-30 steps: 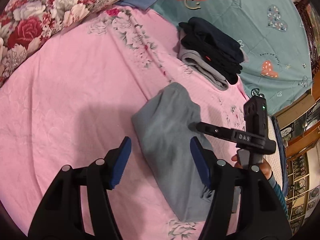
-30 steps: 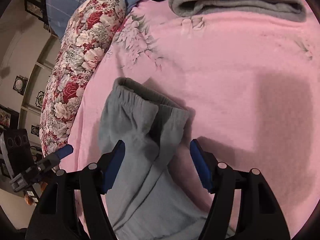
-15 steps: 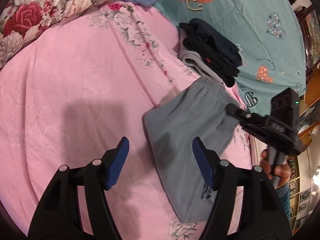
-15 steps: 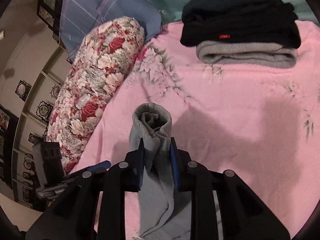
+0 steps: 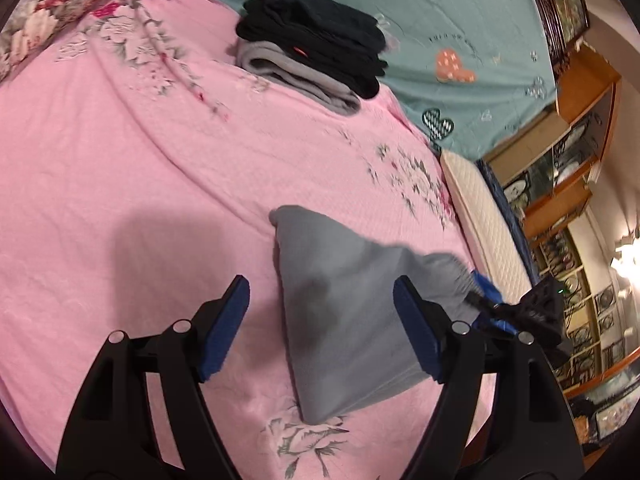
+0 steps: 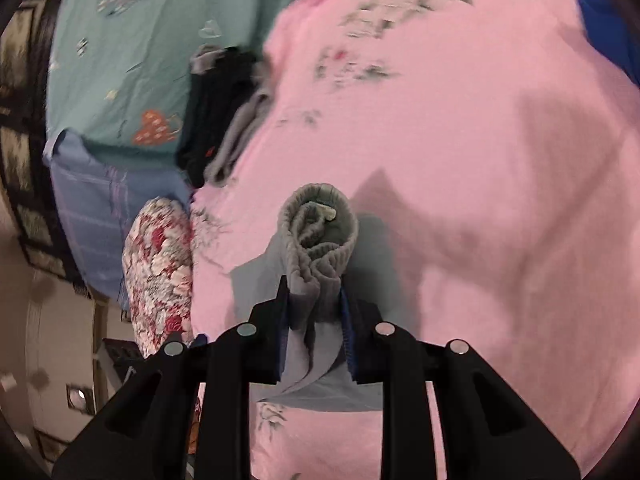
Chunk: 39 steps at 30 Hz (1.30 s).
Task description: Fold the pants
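Two folded garments [image 5: 312,48] stacked beyond grey pants [image 5: 344,320], well apart.

Motion-blurred: clothes stack [image 6: 224,120] and bedspread flowers [image 6: 384,4] in right view. Pants [image 5: 352,312] partly hidden behind left claw [image 5: 320,328] finger; right claw [image 5: 486,300] smeared.

Grey pants [image 5: 344,312]: folded, lying on pink bedspread [image 5: 140,152]. Ribbed waistband [image 6: 320,232] end bunched, lifted off the surface, clamped at one end.
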{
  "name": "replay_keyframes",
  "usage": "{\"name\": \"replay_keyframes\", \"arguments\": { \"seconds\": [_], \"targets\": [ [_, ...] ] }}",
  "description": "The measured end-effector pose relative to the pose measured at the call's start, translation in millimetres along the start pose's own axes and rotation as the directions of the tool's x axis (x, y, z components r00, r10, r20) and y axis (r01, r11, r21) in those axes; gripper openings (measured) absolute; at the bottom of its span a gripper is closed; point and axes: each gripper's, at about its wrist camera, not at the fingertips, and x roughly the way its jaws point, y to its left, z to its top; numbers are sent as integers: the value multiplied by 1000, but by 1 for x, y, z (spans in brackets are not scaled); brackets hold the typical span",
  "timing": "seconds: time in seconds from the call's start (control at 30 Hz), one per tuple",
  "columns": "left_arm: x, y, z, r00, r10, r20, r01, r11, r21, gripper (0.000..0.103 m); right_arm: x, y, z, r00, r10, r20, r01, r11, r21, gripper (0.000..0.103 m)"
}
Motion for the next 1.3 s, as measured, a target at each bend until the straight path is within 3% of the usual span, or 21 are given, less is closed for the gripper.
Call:
{"name": "replay_keyframes", "arguments": {
  "seconds": [0.1,0.3,0.4,0.47,0.5,0.53,0.67,0.9,1.1,1.23,1.27,1.3],
  "targets": [
    [11,-9,-3,999,8,-38,-7,1000,19,77,4,-17,-2,1000,-7,-13,8,1000,30,24],
    [16,-31,-10,998,16,-63,-11,997,74,82,-4,0,-16,998,-44,-38,40,995,-95,26],
    [31,-39,-19,991,45,-126,-30,992,122,83,3,-15,-23,987,-110,-115,95,988,-125,32],
    [39,-39,-25,985,70,-160,-47,989,140,83,-4,-20,-24,986,-95,-134,77,988,-132,46],
    [41,-37,-28,983,77,-169,-54,989,138,83,-10,-21,-23,988,-86,-131,68,988,-135,57],
    [41,-34,-28,981,78,-175,-56,990,127,83,-15,-21,-22,990,-70,-126,52,989,-140,58],
    [39,-16,-31,977,49,-208,-43,999,32,83,-15,-24,-22,986,-37,-163,17,992,-126,59],
    [54,-3,-41,954,10,-299,-33,997,-70,84,12,-16,-19,966,-44,-255,9,991,-136,61],
    [61,-7,-41,953,9,-301,-33,997,-74,87,29,-4,-11,942,0,-335,-41,993,-115,91],
    [65,-9,-39,956,-1,-292,-26,996,-89,92,39,10,-19,941,2,-339,-72,978,-194,88],
    [66,-9,-39,957,2,-290,-29,996,-89,93,41,13,-21,940,-2,-341,-76,974,-214,85],
    [67,-10,-38,958,0,-287,-27,996,-88,94,41,13,-22,937,3,-349,-86,972,-221,75]
  ]
}}
